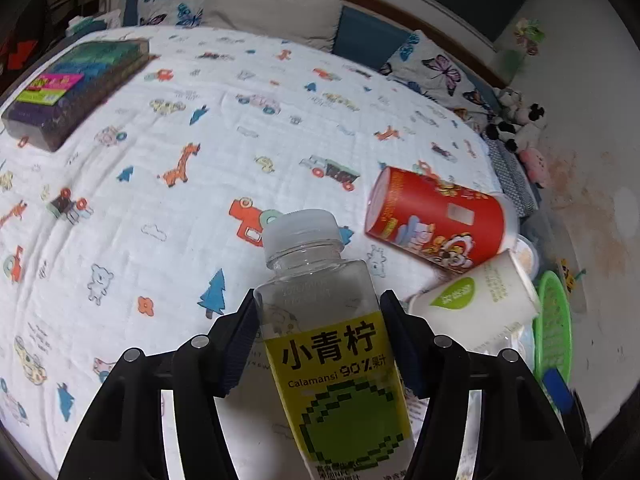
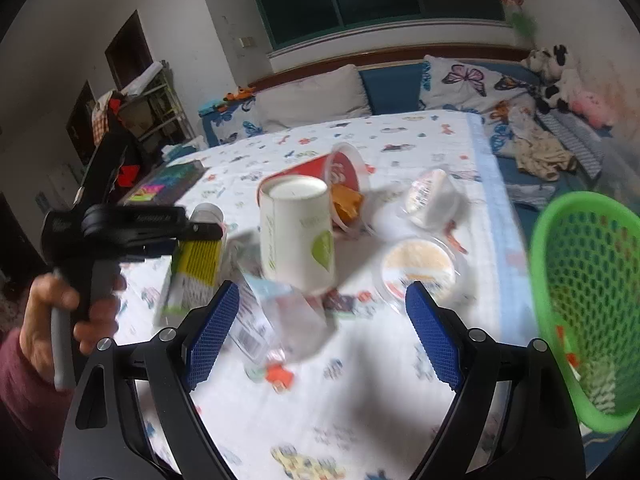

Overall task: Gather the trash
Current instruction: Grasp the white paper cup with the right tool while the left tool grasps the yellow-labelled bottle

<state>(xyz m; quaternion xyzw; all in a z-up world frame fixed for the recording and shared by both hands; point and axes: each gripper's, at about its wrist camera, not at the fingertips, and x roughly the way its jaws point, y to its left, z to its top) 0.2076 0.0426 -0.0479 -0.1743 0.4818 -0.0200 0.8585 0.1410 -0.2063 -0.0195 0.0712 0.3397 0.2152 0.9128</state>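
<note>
Left gripper clamped on a clear bottle with a yellow-green label, pads pressed to both sides just below the shoulder, white cap tilted up and away. Seen from the right wrist, same bottle held above the left part of the bed, in the left hand.

Right gripper spread wide, nothing between the pads, hovering over a crumpled clear wrapper on the sheet; touching or not, cannot tell through the blur.

Rest of the trash bunched near the bed's right edge: red cup on its side, white paper cup just beside it and lower, mouth toward the edge. From the right wrist, white cup in front of the red cup, an orange scrap by the red cup's mouth, two lidded plastic tubs to the right, near the sheet's blue border.

Green basket off the bed's right side, tilted, mesh wall facing the gripper, just beside the right finger.

Wide stretch of printed sheet open to the left and ahead of the bottle; a dark flat box at the far left edge, well apart. Pillows along the headboard, plush toys in the far right corner.
</note>
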